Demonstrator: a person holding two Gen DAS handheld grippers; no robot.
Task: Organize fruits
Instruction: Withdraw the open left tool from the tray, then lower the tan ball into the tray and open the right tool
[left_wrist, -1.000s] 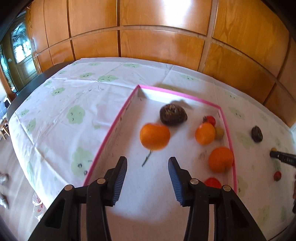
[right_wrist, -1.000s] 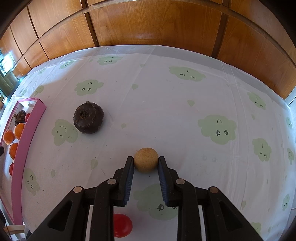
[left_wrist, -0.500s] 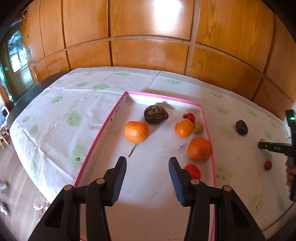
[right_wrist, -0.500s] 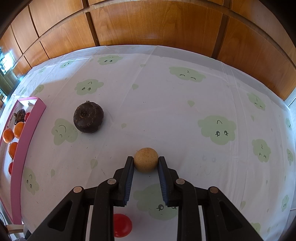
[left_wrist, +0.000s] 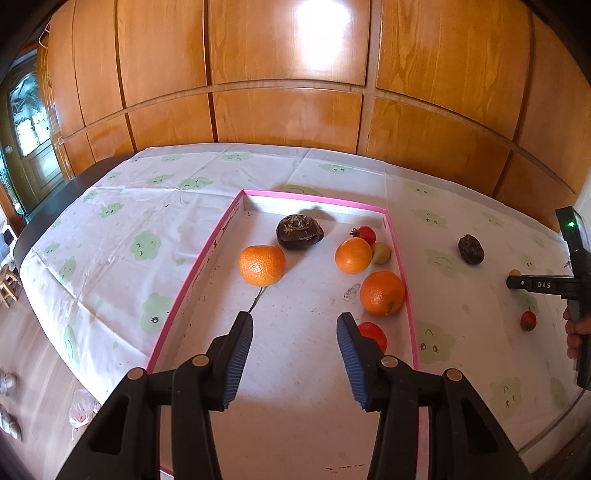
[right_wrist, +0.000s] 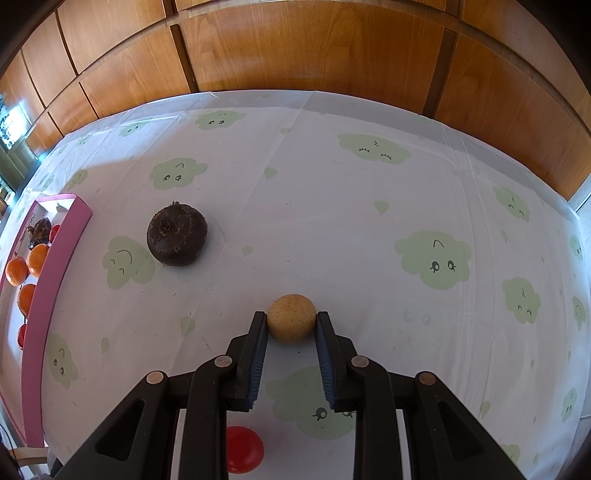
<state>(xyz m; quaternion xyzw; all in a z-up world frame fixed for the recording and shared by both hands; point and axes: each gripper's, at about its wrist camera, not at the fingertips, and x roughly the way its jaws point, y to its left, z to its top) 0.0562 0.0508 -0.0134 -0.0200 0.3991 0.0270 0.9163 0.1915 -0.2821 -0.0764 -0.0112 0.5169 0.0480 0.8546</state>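
Currently, the right claw (right_wrist: 290, 320) is clamped on a small tan round fruit (right_wrist: 291, 318), one finger pressed against each side of it, with the fruit resting on the tabletop (right_wrist: 332, 206). The tabletop carries a white cloth printed with pale green cloud faces. A dark brown, rough-skinned fruit (right_wrist: 176, 235) lies on the cloth to the left and further away, well apart from the claw. A red fruit (right_wrist: 243, 448) lies on the cloth beneath the claw's frame, near the lower edge of the right wrist view.

The left claw (left_wrist: 294, 328) stands with its fingers apart and nothing between them, positioned above the white floor of the pink-rimmed tray (left_wrist: 400, 258). The tray holds:
- one orange (left_wrist: 262, 265) near the left wall;
- a dark brown fruit (left_wrist: 299, 232) just behind that orange;
- a second orange (left_wrist: 353, 255) touching a small yellow-green fruit (left_wrist: 381, 253);
- a small red fruit (left_wrist: 365, 234) near the far right corner;
- a third orange (left_wrist: 382, 293) against the right wall;
- a red fruit (left_wrist: 373, 333) partly hidden behind the right finger of the left claw.

In the left wrist view, the right claw's device appears at the right edge, gripped by a hand (left_wrist: 578, 328). Another small red fruit (left_wrist: 528, 320) lies on the cloth close to it.
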